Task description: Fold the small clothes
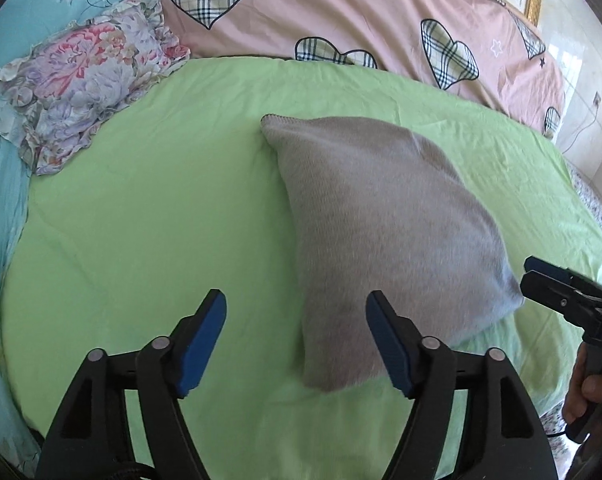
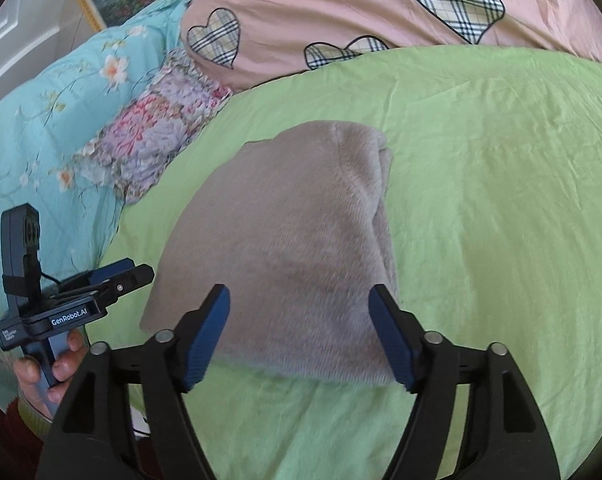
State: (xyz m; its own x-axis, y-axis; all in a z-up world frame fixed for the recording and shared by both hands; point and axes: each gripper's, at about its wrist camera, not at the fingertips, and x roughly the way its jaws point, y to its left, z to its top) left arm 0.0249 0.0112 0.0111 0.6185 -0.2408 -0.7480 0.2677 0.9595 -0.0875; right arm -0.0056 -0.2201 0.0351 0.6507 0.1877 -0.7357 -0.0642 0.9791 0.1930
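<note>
The left gripper point(image 1: 297, 340) has its blue pads spread wide with nothing clamped; the near corner of the grey-beige folded garment point(image 1: 385, 232) shows in the gap between them, below and untouched. The right gripper point(image 2: 301, 336) is likewise apart and holds nothing, the garment's near edge lying under its gap. The garment rests on the green sheet point(image 1: 161, 220) of the bed, roughly mid-sheet, its folded layers stacked along one side; its texture is smeared by blur. In the left view the right gripper is cut off at the frame's edge, with only fingers point(image 1: 593, 392) of the hand visible. Beyond lie a floral pillow point(image 1: 85, 84), a pink heart-print quilt point(image 1: 341, 16) and a turquoise flowered cover point(image 2: 41, 120), all cut by the fisheye rim
</note>
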